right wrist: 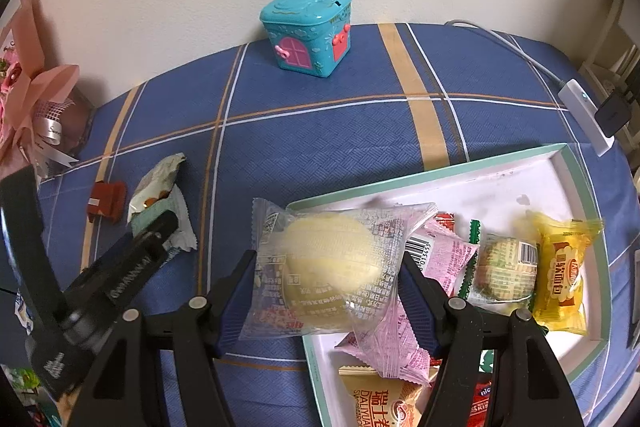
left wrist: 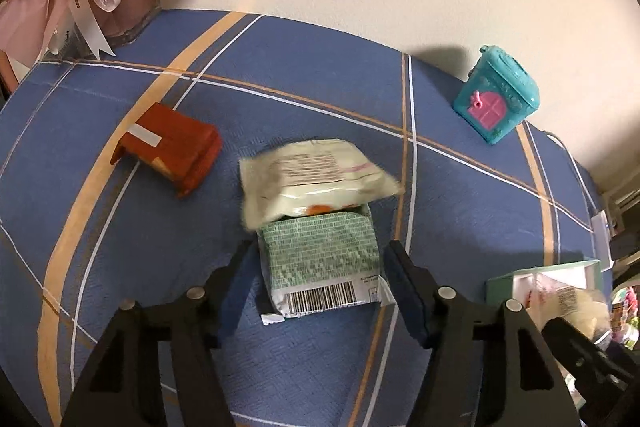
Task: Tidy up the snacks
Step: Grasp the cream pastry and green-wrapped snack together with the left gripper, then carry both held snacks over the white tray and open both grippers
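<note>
The green snack packet (left wrist: 320,259) lies on the blue checked counter (left wrist: 460,195) between the pads of the left claw (left wrist: 320,279), its long axis running away from the camera; the jaws stand open, not pressing it. A cream packet (left wrist: 316,175) overlaps its far end. The right claw (right wrist: 326,283) grips a clear-wrapped yellow bun (right wrist: 332,267) over the tray's (right wrist: 440,171) near corner. Only the right view shows the tray's snacks.
</note>
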The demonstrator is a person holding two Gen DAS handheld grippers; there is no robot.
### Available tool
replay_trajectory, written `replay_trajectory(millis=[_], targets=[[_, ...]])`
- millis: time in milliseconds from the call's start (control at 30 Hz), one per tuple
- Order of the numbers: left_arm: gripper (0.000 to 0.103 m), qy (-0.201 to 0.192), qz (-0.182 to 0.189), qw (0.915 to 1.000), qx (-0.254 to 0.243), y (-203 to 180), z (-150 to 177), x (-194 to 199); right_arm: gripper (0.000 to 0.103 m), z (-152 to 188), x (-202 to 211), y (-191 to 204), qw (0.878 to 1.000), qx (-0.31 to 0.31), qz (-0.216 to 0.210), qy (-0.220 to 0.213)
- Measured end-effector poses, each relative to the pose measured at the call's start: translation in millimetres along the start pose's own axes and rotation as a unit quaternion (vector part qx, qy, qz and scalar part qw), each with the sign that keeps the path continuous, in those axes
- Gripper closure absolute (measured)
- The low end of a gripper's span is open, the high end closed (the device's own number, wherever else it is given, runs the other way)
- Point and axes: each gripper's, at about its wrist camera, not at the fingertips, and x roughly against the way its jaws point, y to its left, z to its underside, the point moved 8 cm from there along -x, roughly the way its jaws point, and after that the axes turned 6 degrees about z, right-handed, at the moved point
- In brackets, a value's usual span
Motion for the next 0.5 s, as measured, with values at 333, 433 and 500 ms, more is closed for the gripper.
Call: replay_trajectory(millis=[333, 433, 500], targets=[[0.034, 0.028, -0.025, 0.9991, -0.019, -4, 11, -17, 0.033, 0, -1, 0, 1.0, 0.002, -0.002, 0.001], [0.047, 0.03, -0.02, 0.9993, -0.005, -6, 10, -10, 0.033, 0, -1, 0, 1.0, 0.002, -0.002, 0.002], [0.048, 0.031, -0.026, 0.9992, -0.005, -9, 9, -5, 0.032, 0, 0, 0, 1.0, 0.003, 0.0, 0.001]])
